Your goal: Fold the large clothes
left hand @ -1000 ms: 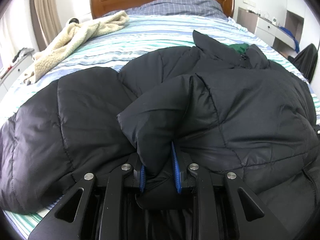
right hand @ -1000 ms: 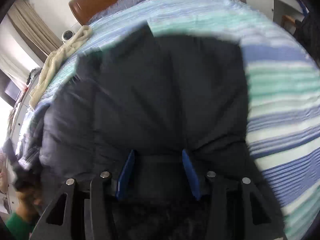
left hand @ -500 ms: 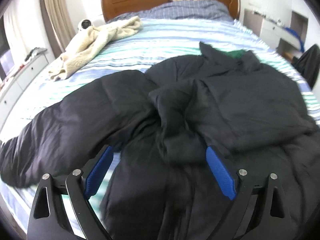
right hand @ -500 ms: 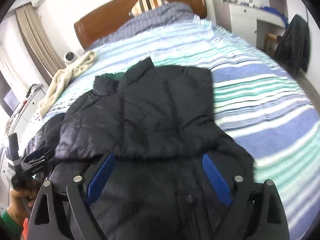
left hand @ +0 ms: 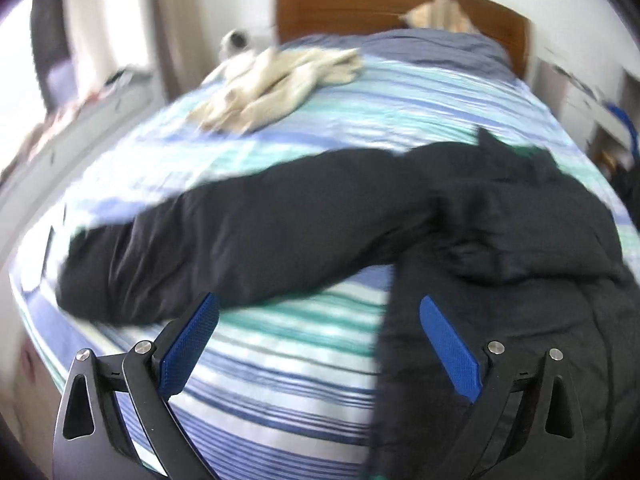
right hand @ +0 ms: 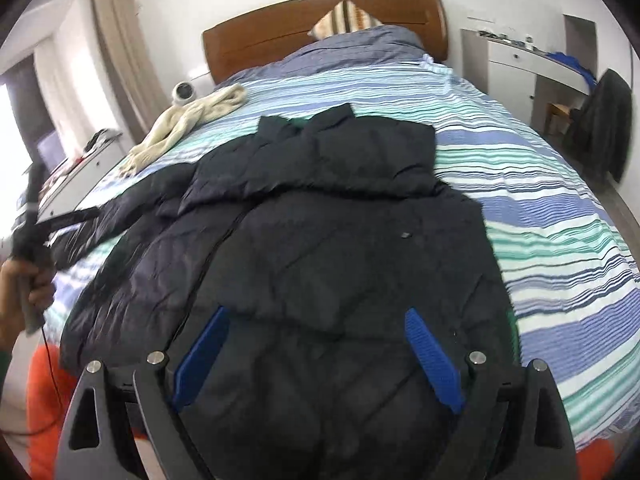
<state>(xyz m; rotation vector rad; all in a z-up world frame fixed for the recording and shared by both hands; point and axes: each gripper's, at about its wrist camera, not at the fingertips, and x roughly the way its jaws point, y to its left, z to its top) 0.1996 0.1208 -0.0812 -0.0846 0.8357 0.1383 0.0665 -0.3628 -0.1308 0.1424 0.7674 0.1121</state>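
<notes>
Striped bed (right hand: 560, 216), black jacket (right hand: 340, 240), no legible writing

Lying black and quilted across the bed: the jacket (right hand: 328, 240), with a sliver of green lining showing at its collar. Running beneath the jacket in bands of blue, teal and white: the striped sheet (right hand: 540, 208). Resting beyond the jacket, toward the headboard, in cream: a fleecy garment (right hand: 188, 124). Spreading above the jacket in greyish blue with a fine check: the duvet (right hand: 352, 52). Standing behind the duvet in reddish brown wood: the headboard (right hand: 280, 32). Leaning against the headboard in tan, brown and white stripes: a pillow (right hand: 346, 20). Showing bright blue over the jacket: the pads (right hand: 434, 360) on black gripper frames.
</notes>
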